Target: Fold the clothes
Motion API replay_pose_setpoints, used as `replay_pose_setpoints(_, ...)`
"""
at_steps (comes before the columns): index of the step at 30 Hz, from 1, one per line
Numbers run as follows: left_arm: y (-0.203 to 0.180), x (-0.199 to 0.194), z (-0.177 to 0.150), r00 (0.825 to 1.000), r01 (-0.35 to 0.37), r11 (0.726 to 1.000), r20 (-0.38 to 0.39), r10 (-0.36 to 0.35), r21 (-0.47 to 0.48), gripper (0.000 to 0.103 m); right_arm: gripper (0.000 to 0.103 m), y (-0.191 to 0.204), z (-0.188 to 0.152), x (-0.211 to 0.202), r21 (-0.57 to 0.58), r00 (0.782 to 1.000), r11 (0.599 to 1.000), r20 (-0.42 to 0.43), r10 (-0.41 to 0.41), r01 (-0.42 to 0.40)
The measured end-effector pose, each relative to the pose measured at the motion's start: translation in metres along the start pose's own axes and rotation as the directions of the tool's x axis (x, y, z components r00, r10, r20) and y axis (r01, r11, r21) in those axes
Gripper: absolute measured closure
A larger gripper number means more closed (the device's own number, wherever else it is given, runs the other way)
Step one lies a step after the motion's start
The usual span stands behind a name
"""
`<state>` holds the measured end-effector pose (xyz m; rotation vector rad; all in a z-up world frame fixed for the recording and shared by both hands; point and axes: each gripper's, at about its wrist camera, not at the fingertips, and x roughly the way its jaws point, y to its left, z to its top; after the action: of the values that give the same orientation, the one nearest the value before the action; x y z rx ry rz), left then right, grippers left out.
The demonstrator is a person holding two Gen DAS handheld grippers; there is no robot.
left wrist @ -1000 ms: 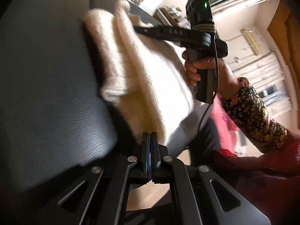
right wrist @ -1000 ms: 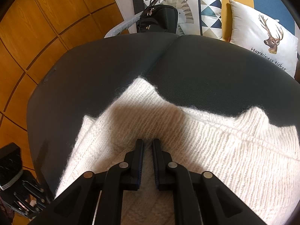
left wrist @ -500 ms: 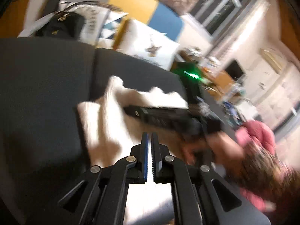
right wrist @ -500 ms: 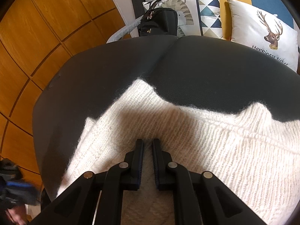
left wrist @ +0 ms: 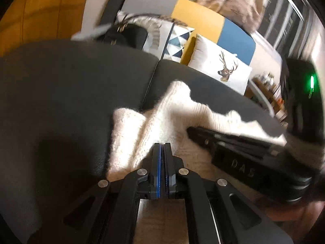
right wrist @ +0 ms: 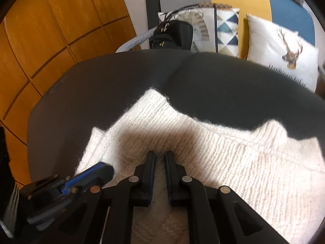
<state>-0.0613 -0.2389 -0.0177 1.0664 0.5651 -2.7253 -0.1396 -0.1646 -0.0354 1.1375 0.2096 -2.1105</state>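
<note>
Sweater [right wrist: 213,152] lies bunched in layers on the dark sofa seat [right wrist: 121,85] — your right gripper [right wrist: 160,156], fingers slightly apart, presses it (probably pinning the fold), while your left gripper [left wrist: 162,148], pressed together on nothing, hovers beside — free to smooth.

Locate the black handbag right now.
The black handbag sits beyond the dark cushion, upper centre in the right wrist view, against the patterned pillows.
</note>
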Motion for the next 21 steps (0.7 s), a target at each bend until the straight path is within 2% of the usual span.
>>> replay_pose_setpoints(1,0.001,0.0,0.001,1.0,0.002,1.0,-0.002,-0.002,-0.002,0.101,0.087,0.002,-0.001,-0.007,0.006,1.0,1.0,0.012,-0.003,0.003)
replay_pose_setpoints(5,0.027,0.004,0.0,0.991,0.131,0.985,0.001,-0.131,-0.116,0.1,0.083,0.002,-0.01,-0.056,0.025,0.994,1.0,0.107,-0.004,0.002)
replay_pose_setpoints(6,0.031,0.008,-0.001,0.988,0.154,0.978,0.004,-0.155,-0.142,0.099,0.081,0.001,-0.014,-0.068,0.018,0.991,1.0,0.13,-0.02,0.018)
replay_pose_setpoints(8,0.032,0.009,-0.001,0.985,0.173,0.972,0.01,-0.173,-0.159,0.099,0.081,-0.007,-0.025,-0.089,0.011,0.98,0.992,0.152,-0.125,0.125)
replay_pose_setpoints(9,0.031,0.009,0.0,0.986,0.167,0.974,0.01,-0.168,-0.154,0.099,0.081,-0.014,-0.031,-0.098,0.025,0.972,0.986,0.164,-0.169,0.167)
replay_pose_setpoints(12,0.022,0.006,0.001,0.992,0.127,0.985,0.013,-0.127,-0.116,0.099,0.081,-0.05,-0.047,-0.12,0.118,0.959,0.971,0.169,-0.228,0.21)
replay_pose_setpoints(17,0.019,0.005,0.002,0.994,0.112,0.989,0.013,-0.111,-0.102,0.099,0.08,-0.122,-0.063,-0.132,0.269,0.937,0.916,0.107,-0.334,0.296)
replay_pose_setpoints(19,0.018,0.004,0.001,0.995,0.103,0.99,0.014,-0.102,-0.094,0.099,0.08,-0.15,-0.072,-0.128,0.289,0.926,0.893,0.045,-0.374,0.346)
replay_pose_setpoints(21,0.015,0.003,0.001,0.996,0.09,0.993,0.015,-0.089,-0.083,0.099,0.08,-0.171,-0.081,-0.123,0.3,0.939,0.903,0.063,-0.339,0.306)
